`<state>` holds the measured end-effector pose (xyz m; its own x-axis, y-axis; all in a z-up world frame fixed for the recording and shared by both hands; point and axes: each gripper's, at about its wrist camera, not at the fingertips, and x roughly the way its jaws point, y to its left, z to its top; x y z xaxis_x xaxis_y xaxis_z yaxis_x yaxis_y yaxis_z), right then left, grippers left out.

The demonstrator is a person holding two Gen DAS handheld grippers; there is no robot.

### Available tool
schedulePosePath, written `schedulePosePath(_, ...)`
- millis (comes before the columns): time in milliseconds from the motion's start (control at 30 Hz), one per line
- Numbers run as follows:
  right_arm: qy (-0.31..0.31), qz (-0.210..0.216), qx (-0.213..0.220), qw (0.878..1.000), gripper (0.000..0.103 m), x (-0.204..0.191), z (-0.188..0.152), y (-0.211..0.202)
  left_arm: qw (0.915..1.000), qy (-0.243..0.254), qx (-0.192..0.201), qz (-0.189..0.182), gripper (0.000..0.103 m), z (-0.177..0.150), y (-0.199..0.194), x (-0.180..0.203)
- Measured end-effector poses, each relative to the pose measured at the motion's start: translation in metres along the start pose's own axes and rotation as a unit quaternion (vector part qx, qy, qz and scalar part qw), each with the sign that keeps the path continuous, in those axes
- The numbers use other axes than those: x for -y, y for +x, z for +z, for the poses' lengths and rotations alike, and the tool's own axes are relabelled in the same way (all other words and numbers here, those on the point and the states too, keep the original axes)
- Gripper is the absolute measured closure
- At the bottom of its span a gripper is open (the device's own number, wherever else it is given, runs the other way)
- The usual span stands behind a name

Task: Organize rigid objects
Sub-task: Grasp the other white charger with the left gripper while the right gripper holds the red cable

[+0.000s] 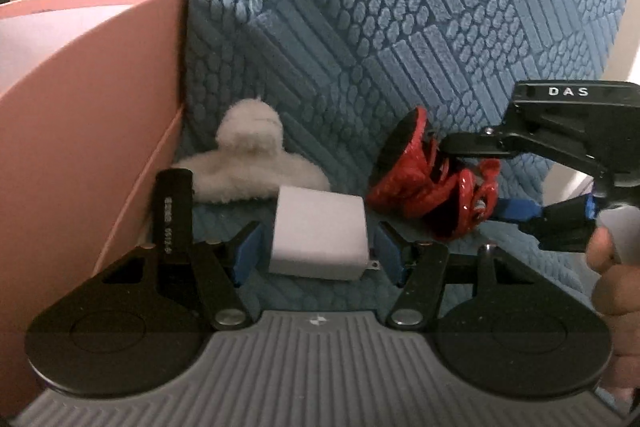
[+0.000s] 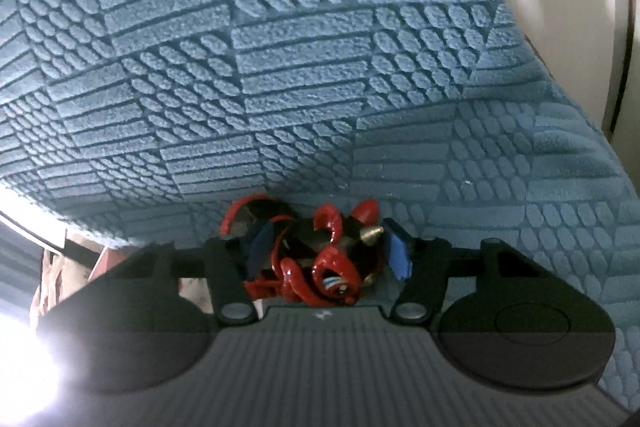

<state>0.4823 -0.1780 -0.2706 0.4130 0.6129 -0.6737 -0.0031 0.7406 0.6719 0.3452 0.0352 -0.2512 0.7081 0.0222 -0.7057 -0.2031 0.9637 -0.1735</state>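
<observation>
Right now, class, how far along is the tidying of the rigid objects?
Nothing shows inside the pink box yet, though little of its interior shows. In hand: the left gripper brackets the white charger block, jaws not closed; the right gripper straddles the red toy, grip unclear. Left: boxing both; the white fluffy item lies untouched on the blue cushion.

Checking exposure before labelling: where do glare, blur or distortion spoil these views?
Right wrist view: blown-out white glare in the lower-left corner. Left wrist view: the white charger looks slightly soft, and the pink box edge bows from fisheye distortion.
</observation>
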Motion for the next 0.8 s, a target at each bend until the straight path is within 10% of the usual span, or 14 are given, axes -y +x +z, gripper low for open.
schedulePosePath(800, -0.182, -0.046, 0.034, 0.982, 0.064, -0.069, -0.016, -0.068, 0.9992, -0.037, -0.016, 0.002, 0.047, -0.039, -0.065, -0.015)
